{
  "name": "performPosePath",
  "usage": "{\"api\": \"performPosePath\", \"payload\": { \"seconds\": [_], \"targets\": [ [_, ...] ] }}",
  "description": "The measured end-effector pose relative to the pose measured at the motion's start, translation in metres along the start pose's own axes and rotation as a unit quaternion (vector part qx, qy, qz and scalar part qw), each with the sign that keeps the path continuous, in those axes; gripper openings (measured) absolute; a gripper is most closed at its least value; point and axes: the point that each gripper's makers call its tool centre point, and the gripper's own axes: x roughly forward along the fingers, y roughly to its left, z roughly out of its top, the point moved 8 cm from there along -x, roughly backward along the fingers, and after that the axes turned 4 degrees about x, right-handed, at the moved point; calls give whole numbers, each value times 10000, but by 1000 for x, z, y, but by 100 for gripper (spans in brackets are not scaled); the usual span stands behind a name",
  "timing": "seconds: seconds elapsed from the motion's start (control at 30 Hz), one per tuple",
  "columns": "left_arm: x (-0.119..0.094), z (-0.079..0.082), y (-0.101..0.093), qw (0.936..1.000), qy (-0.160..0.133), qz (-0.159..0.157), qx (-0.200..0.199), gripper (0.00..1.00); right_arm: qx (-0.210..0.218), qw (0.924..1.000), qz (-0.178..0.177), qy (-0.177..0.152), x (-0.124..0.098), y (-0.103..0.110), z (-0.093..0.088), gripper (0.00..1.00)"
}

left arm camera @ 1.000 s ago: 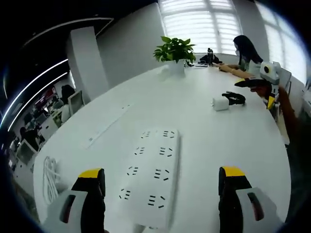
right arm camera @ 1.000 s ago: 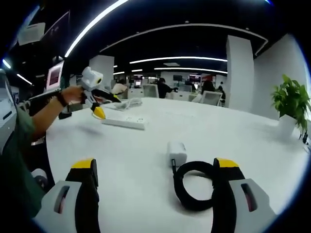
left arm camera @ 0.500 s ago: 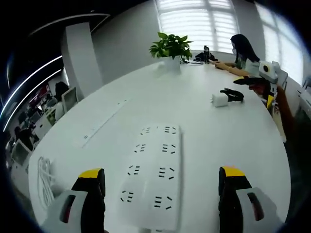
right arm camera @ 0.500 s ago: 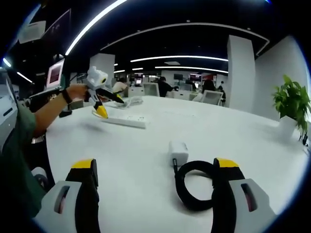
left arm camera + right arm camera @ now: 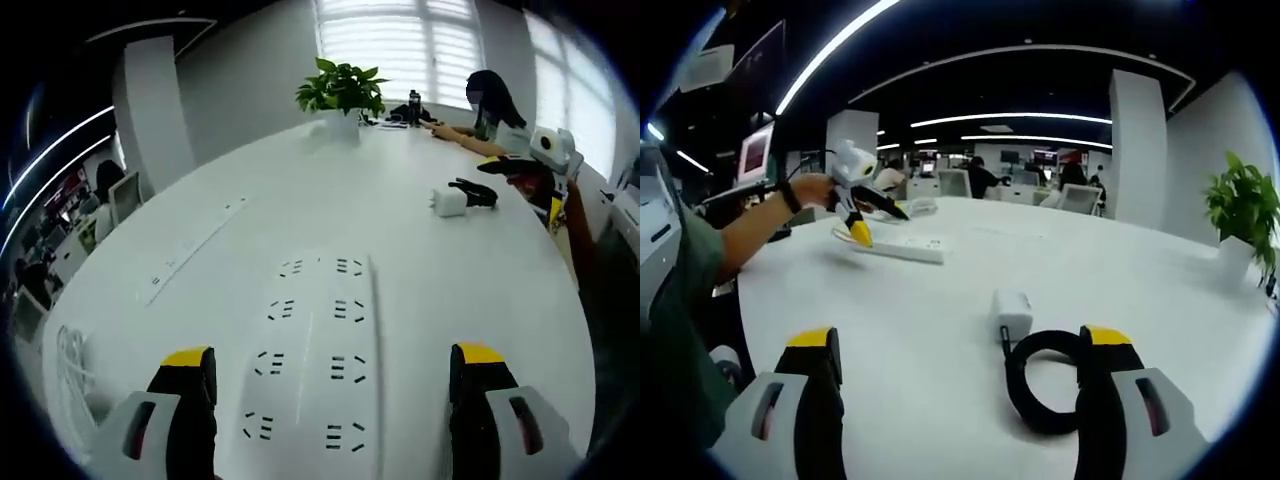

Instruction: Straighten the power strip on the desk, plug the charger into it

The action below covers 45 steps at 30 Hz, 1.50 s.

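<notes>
1. In the left gripper view, the left gripper sits at the bottom of the frame with its yellow-tipped jaws spread wide and nothing between them but air; it is released.
2. The white power strip lies flat on the white desk, running from the bottom centre up toward the middle of the frame, between the two jaws, with two rows of sockets facing up.
3. A coiled white cord lies at the lower left edge of that frame.
4. At the upper right, the white charger rests on the desk with its black cable touching it; the right gripper hovers just right of them.
5. A potted plant stands at the top centre.
6. In the right gripper view, the right gripper's jaws are also wide apart and hold nothing. The charger lies at centre, its looped cable beside the right-hand jaw.
7. In the left half of that frame, the left gripper hangs over the power strip.
</notes>
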Motion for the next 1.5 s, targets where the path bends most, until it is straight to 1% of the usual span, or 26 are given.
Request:
{"api": "performPosePath", "payload": {
  "seconds": [0.07,0.13,0.23,0.3,0.4,0.63,0.77,0.87,0.9,0.93,0.97,1.0,1.07,1.13,1.3,1.4,1.5],
  "targets": [
    [1,0,2,10000,-35,-30,-56,99,-126,9999,-66,58,-1,2,2,97],
    [2,-1,3,10000,-33,-9,-65,99,-157,9998,-58,55,-1,2,3,98],
    [4,-1,5,10000,-32,-48,-45,99,-119,9999,-16,28,0,3,3,98],
    [5,-1,5,9999,-62,-129,-74,99,-127,9999,-19,45,1,3,3,98],
    [6,0,7,9998,-102,-134,-101,99,-123,9999,-7,65,2,3,2,98],
    [13,0,15,9993,-165,-276,-192,99,-99,9999,-8,69,4,2,1,98],
    [19,1,14,9986,-210,-409,-262,99,-99,9999,-7,102,5,0,-1,98],
    [21,0,14,9985,-221,-412,-269,99,-101,9999,13,140,7,1,-2,98],
    [22,-1,15,9986,-216,-392,-282,97,-98,9999,21,138,7,1,-3,98],
    [22,-1,17,9986,-216,-387,-280,88,-86,9999,27,133,7,1,-3,98],
    [22,-2,18,9983,-264,-410,-306,86,-82,9999,29,130,7,0,-3,98],
    [24,-2,18,9979,-296,-439,-376,87,-79,9999,25,138,7,0,-3,98],
    [26,-3,17,9980,-203,-484,-361,88,-93,9998,19,159,7,0,-4,98],
    [29,-4,17,9985,-121,-436,-303,88,-112,9998,21,170,6,0,-4,98],
    [32,-3,15,9985,-103,-459,-283,87,-94,9998,2,154,5,0,-4,98],
    [35,-3,14,9987,-52,-429,-264,88,-107,9997,11,207,5,1,-5,99],
    [37,-4,14,9989,-8,-399,-247,86,-155,9996,12,225,4,2,-4,99]
  ]
}}
